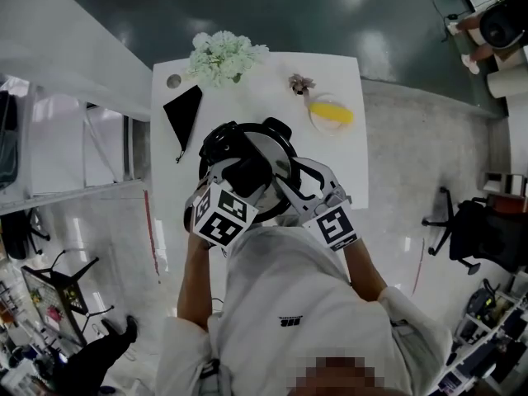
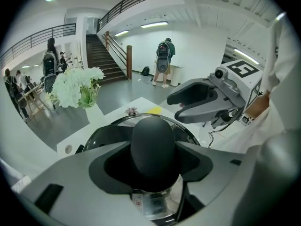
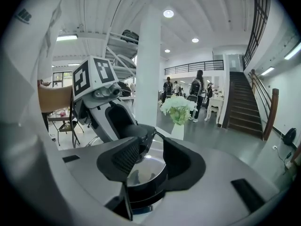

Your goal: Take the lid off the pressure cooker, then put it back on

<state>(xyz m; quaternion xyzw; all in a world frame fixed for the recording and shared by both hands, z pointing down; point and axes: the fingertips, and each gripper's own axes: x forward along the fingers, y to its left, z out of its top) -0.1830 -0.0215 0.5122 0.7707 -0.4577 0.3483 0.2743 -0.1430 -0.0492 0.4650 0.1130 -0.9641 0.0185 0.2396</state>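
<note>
Pressure cooker: stands at the near middle of the white table, close in front of the person, lid seated.

Lid: polished steel dome with a black moulded top handle. Probably rigid, fairly heavy and slick on the metal, so hold it by the handle, not the dome. It likely needs a twist to unlock.

Left gripper: clamped across the top handle, which fills the gap between the jaws.

Right gripper: jaws apart, ribbed pad bare, straddling the cooker's near rim. No clamp is visible, and it is well placed to steady the body.

Also on the table, at the far end: white flowers, black pouch, yellow item on a small plate.
</note>
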